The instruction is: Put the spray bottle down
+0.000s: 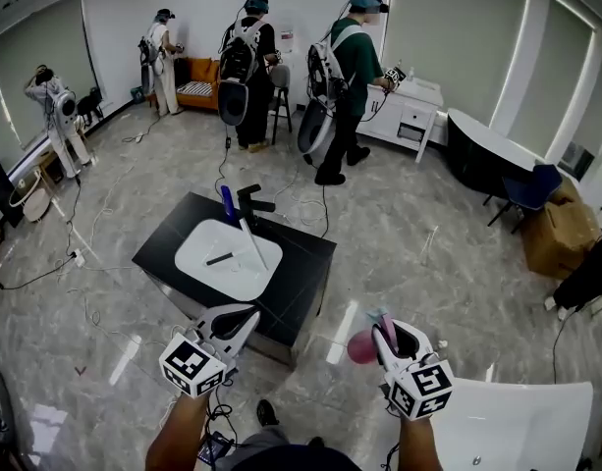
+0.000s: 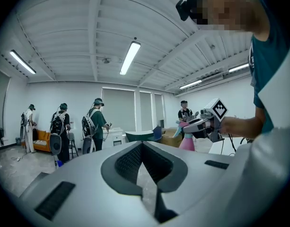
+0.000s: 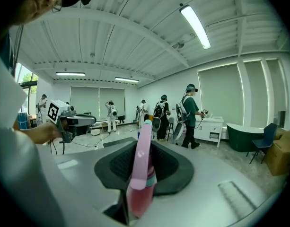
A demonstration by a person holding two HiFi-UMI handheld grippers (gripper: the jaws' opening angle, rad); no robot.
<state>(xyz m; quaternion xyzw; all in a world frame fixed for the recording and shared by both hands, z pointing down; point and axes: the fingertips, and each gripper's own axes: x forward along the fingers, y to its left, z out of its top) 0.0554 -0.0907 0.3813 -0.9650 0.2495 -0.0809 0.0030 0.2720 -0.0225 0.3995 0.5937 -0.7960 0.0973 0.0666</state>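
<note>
Spray bottle (image 1: 359,347), pink, is clamped in my right tool (image 1: 383,330), whose jaws are closed partway on its narrow upper part. The rounded body bulges out beside the jaws and a pale nozzle pokes up above them. From the left tool's camera the body hangs below the grip, and I judge that hold is meant to let the base meet a surface first. The bottle is in the air over the grey floor, touching nothing but the jaws, so it has not yet been put down. My left tool (image 1: 237,322) is held out level beside it. Its jaws are slightly apart, floor shows through the slim gap and nothing is between them, so it looks to be simply kept clear. Ahead is a black surface (image 1: 301,263) with a white basin (image 1: 207,258) set into it and a black faucet (image 1: 253,204) at the back. Low on my right is a white surface (image 1: 521,420), the nearer landing spot by my reckoning. Counted: 1 spray bottle, 2 tools, 2 surfaces, 1 basin, 1 faucet, 2 slim items lying in the basin and 1 blue item by the faucet, all 3 too small to identify. There are 4 other people (image 1: 352,77) standing well beyond.
</note>
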